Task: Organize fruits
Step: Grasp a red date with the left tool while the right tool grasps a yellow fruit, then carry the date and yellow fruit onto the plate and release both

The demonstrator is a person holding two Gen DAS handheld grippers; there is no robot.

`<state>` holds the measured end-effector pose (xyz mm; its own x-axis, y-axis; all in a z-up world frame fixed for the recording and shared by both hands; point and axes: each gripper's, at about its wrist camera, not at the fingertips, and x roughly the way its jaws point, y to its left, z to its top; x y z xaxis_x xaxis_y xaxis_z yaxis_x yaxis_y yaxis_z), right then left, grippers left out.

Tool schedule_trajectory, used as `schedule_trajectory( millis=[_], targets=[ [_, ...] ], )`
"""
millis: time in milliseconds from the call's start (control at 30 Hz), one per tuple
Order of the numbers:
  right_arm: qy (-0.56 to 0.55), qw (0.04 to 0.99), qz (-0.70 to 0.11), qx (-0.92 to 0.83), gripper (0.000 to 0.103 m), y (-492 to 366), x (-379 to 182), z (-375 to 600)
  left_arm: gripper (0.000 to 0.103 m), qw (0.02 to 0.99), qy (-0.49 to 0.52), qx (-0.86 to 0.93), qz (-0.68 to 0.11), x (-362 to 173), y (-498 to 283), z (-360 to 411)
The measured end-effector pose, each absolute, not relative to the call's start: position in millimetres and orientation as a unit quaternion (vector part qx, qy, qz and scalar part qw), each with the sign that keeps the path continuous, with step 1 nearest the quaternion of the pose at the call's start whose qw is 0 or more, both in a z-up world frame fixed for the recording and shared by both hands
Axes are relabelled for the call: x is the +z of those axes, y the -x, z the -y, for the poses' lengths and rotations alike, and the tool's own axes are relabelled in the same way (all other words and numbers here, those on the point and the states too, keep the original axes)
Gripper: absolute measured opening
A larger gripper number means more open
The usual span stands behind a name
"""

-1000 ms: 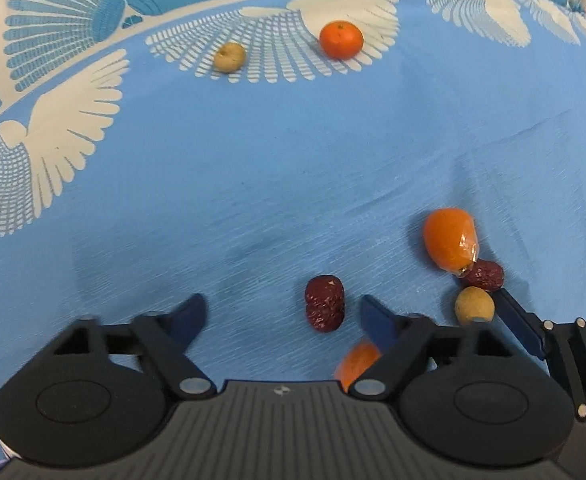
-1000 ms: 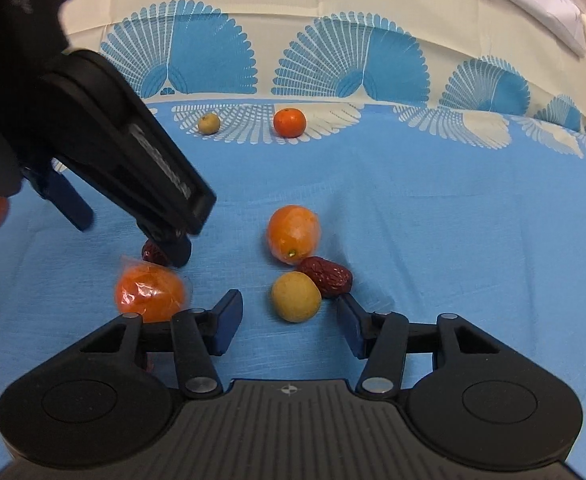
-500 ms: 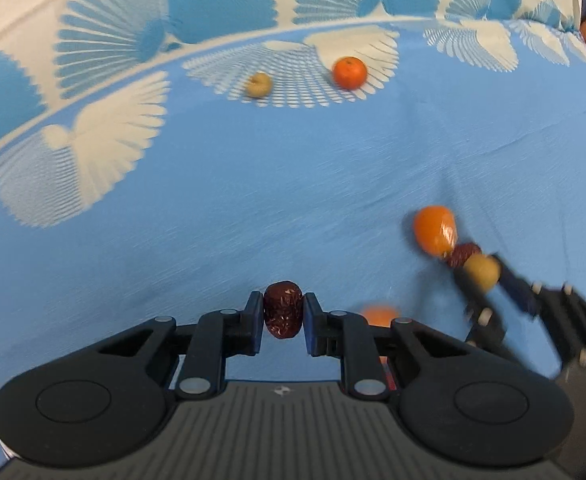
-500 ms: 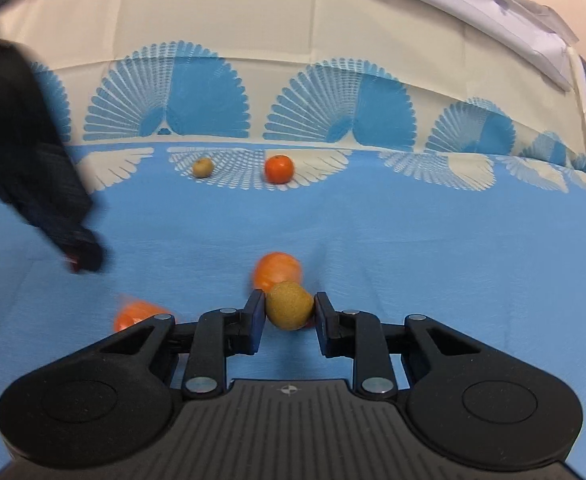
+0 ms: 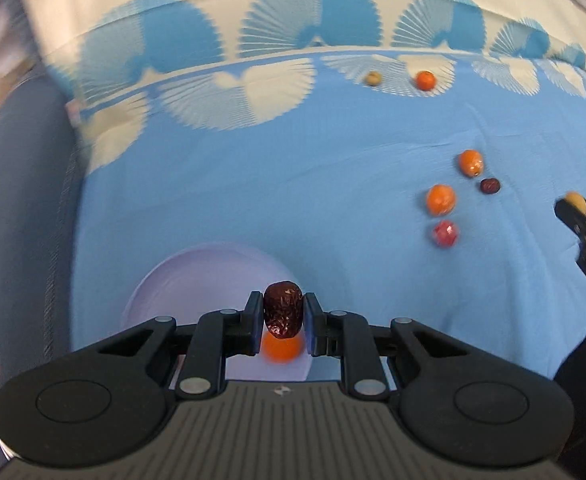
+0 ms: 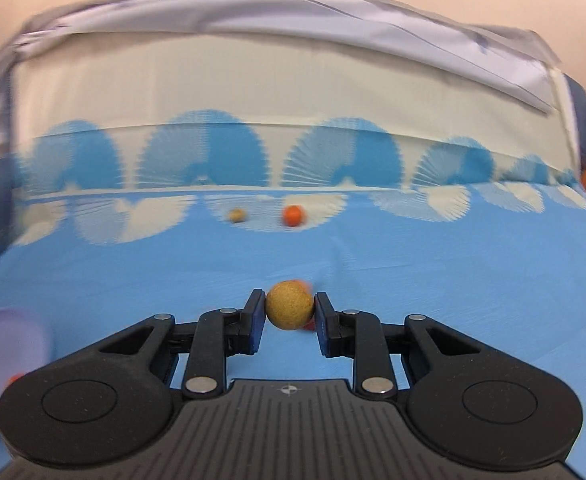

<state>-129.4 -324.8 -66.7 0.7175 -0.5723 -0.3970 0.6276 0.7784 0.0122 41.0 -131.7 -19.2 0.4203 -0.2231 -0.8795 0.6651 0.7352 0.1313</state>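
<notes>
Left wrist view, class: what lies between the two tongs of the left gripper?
A dark red wrinkled date is clamped between the tongs of the left gripper, above the pale plate. An orange fruit shows on the plate just below it.

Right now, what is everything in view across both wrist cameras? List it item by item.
red date: one, dark red, held in the left tongs above the plate
tan round fruit: one, yellow-brown, held in the right tongs
plate: one, pale lilac, near left, one orange fruit on it
loose fruit, right cluster: two orange, one dark red, one red
far fruit: one tan, one orange, on the white fan border
cloth: blue, white fan pattern
left tongs: black, shut
right tongs: black, shut
</notes>
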Motion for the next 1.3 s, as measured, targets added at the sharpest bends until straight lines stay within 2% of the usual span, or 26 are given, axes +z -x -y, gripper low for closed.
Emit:
schedule_trajectory(
  millis=[233,600,1300],
  targets=[
    [-0.063,0.951,-0.205,-0.222,0.028,147,-37,236,0.022,0.825,-0.205,-0.243,-0.468,5,-11,47],
    [-0.046,0.963,-0.251,-0.085,0.028,147,-22,128,0.022,0.84,-0.161,-0.212,-0.474,5,28,-43],
    [-0.001,0.961,-0.264,-0.08,0.028,147,-19,100,0.022,0.852,-0.124,-0.211,-0.463,4,33,-71]
  ],
)
